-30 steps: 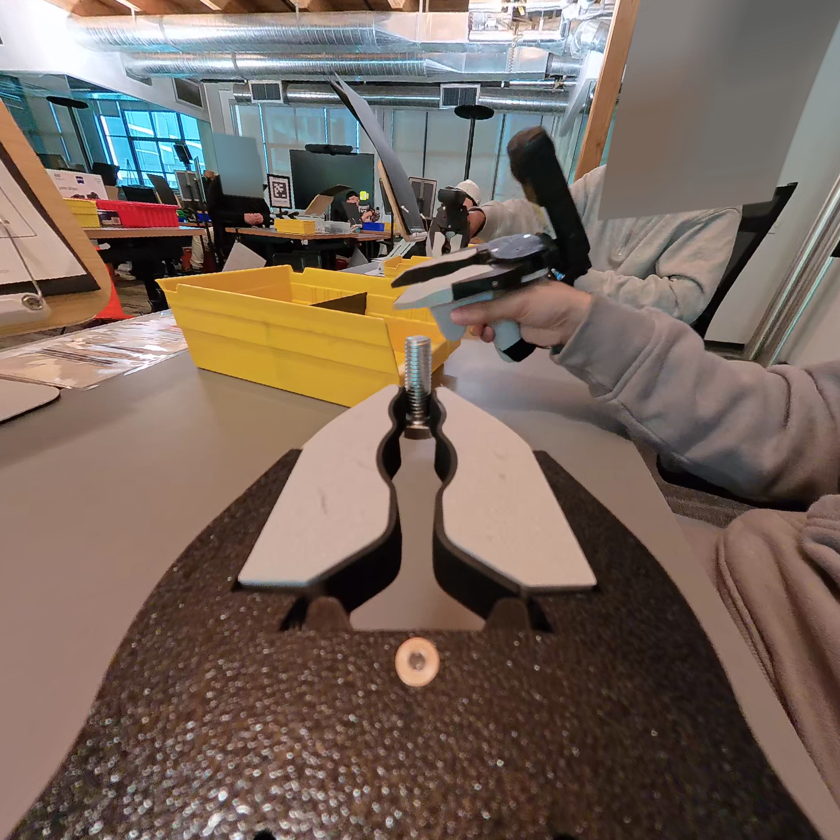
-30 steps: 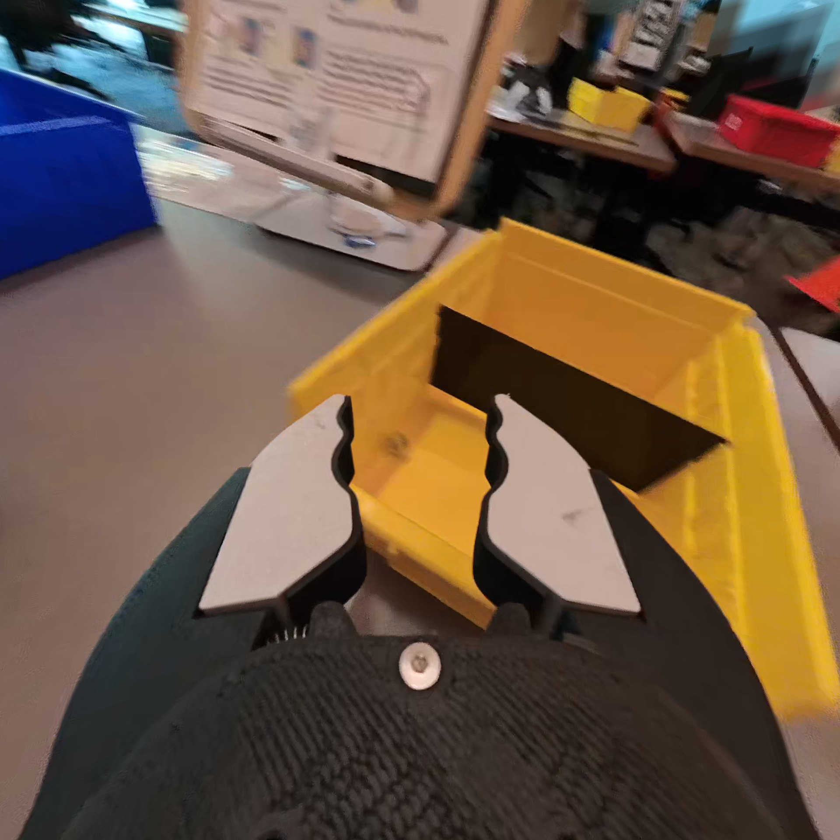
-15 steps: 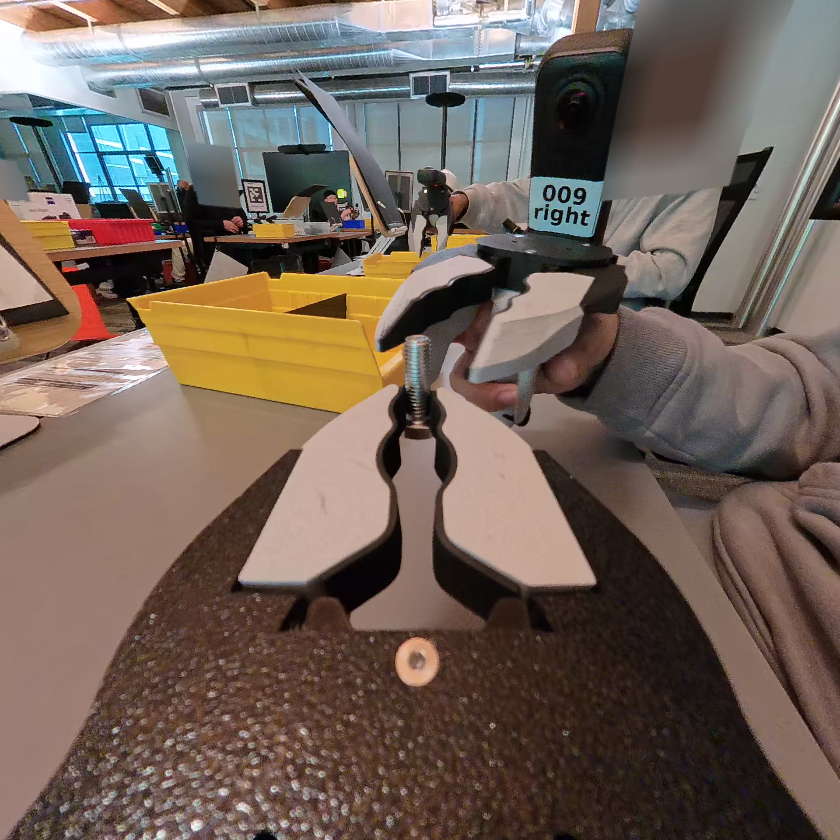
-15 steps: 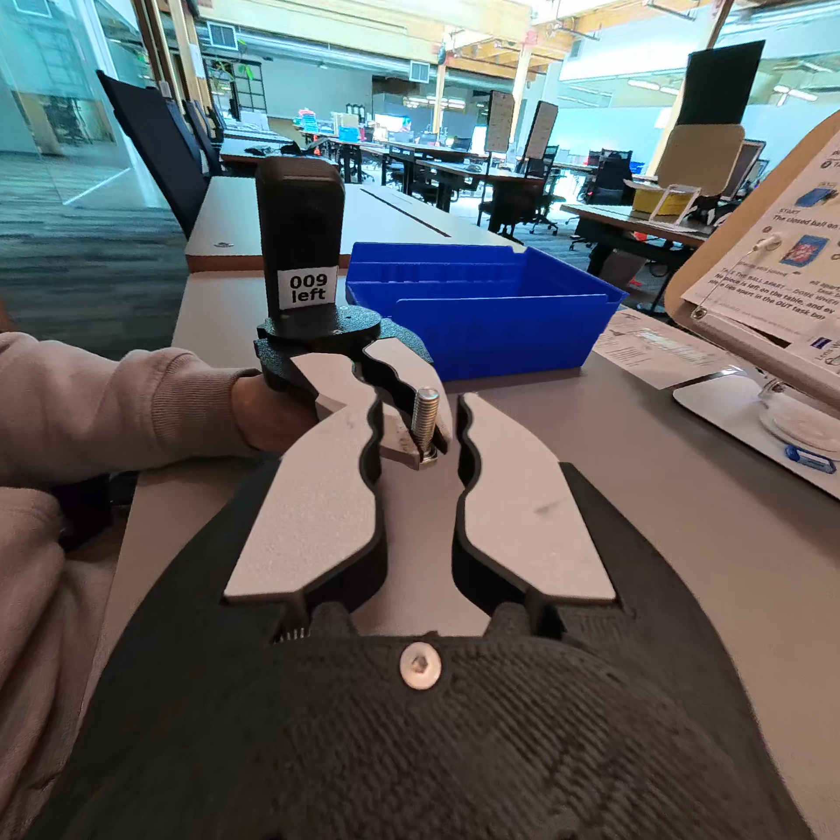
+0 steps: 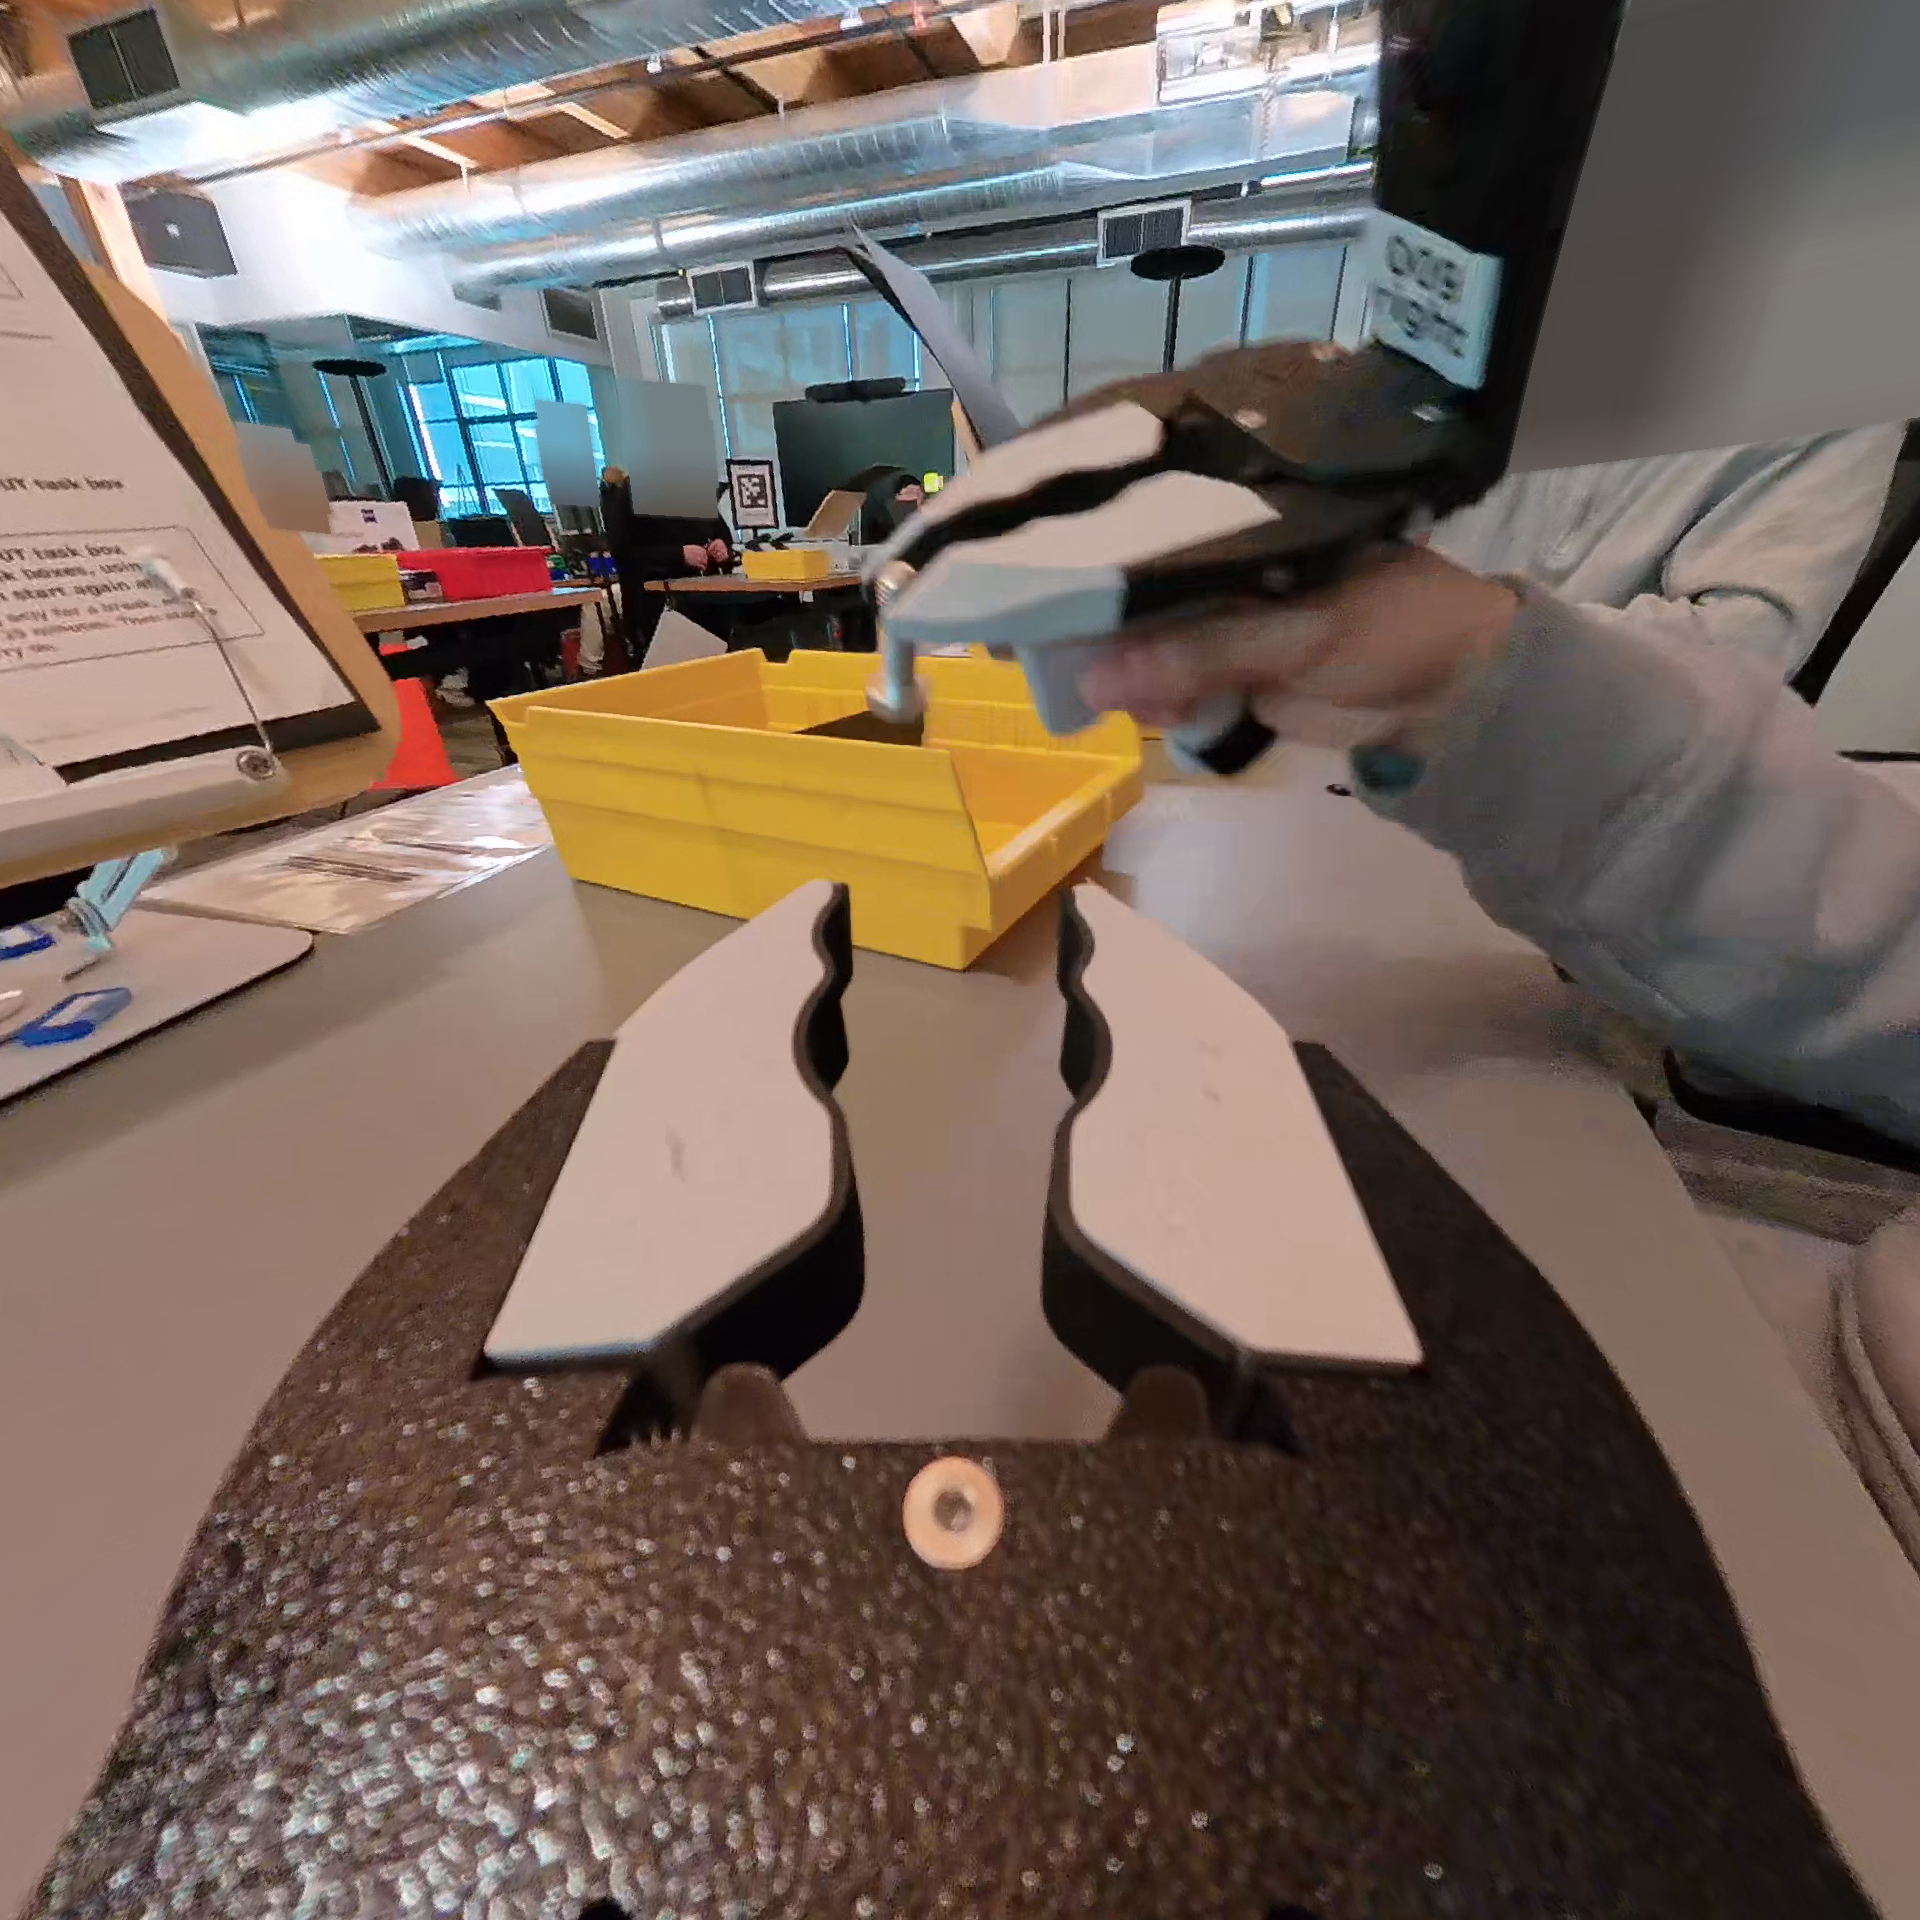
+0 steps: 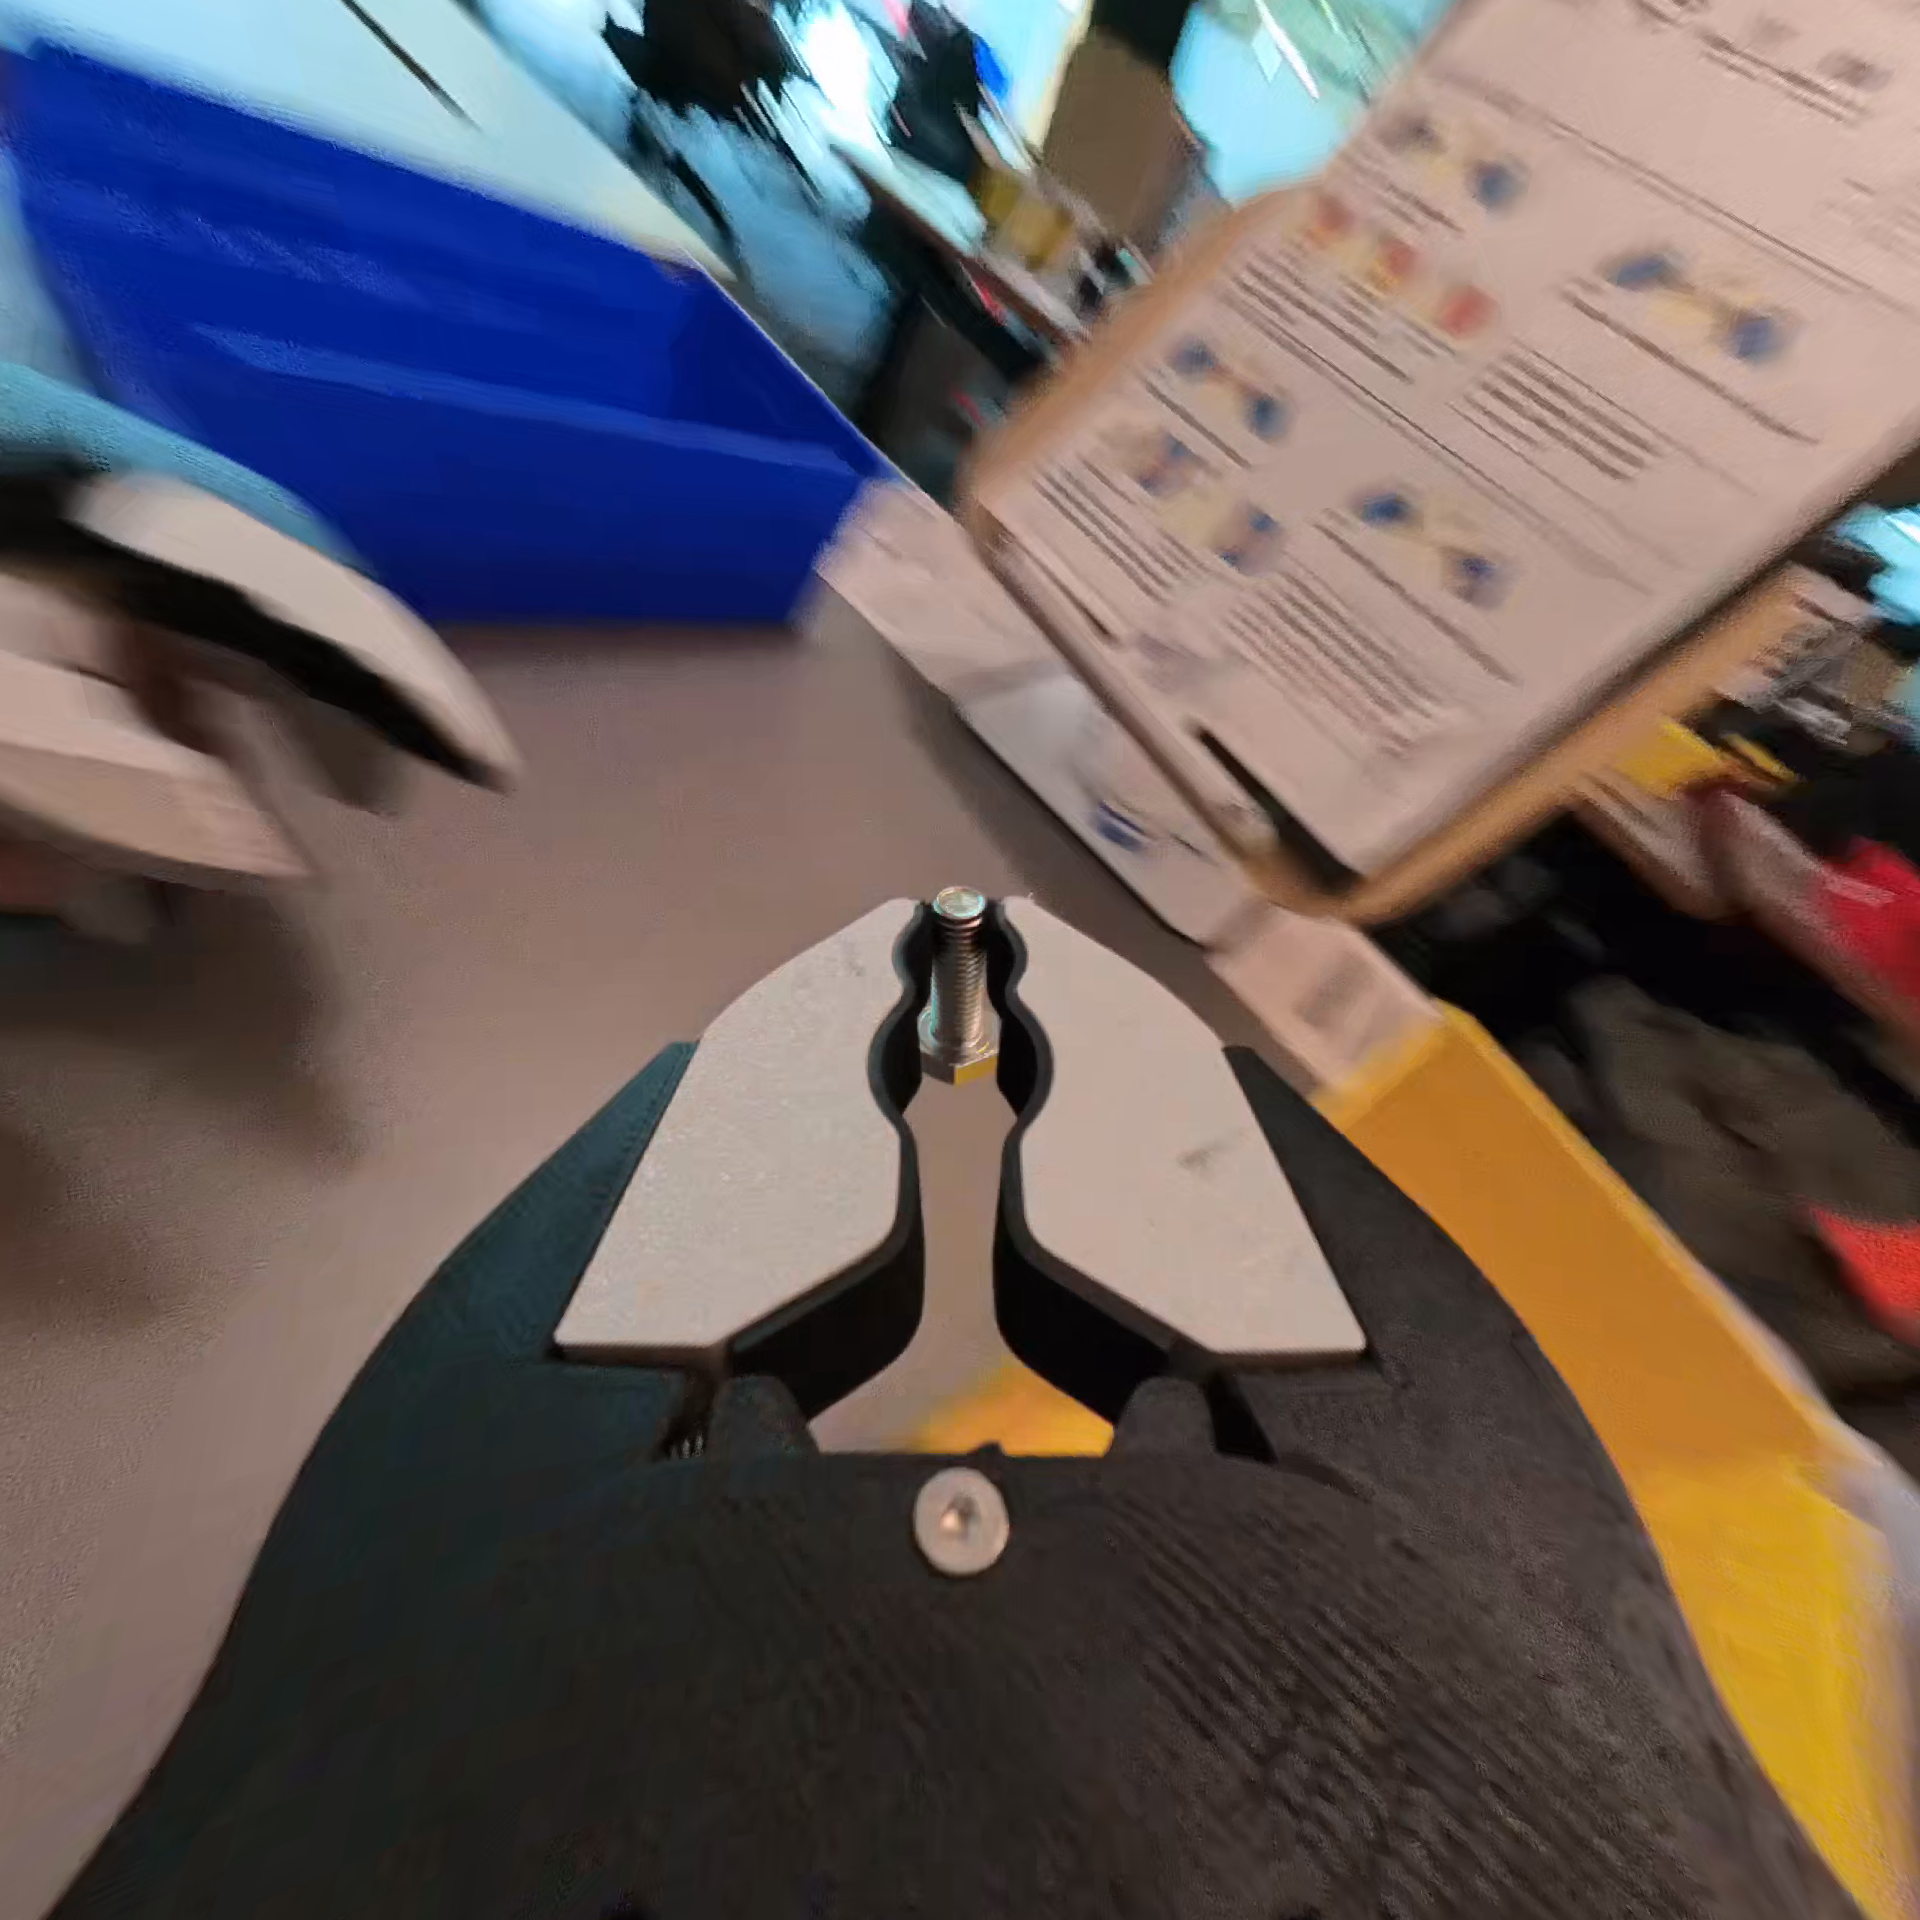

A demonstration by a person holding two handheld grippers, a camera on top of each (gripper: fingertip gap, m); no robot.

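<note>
Right gripper [image 6: 958, 914]: fingers pinched on a silver bolt [image 6: 956, 987], pads pressed against the threaded shank on both sides, hex head nearer the camera, threaded tip poking out just past the fingertips. Seen from the left wrist view, same bolt [image 5: 896, 665] hanging head-down from the closed fingertips, directly above the yellow bin [image 5: 831, 821] and close to its black divider [image 5: 868, 727]. Held by a hand [image 5: 1299, 665] in a grey sleeve [image 5: 1662, 831].

Left gripper [image 5: 951, 914]: fingers spread wide, nothing between them but bare grey table [image 5: 312, 1091]; fingertips just short of the near corner of the yellow bin, not touching it. Blurred in the right wrist view at the left edge [image 6: 208, 675], well apart from the bolt.

Around: blue bin [image 6: 416, 416] farther back on the table beyond the left gripper; tilted wooden-framed instruction board [image 6: 1455, 416] on a white base, just beside the yellow bin; plastic-sleeved sheet [image 5: 343, 862] flat on the table between board and bin. Background of desks, more yellow and red bins, ducts overhead. Right wrist view heavily smeared outside the fingers and bolt.
</note>
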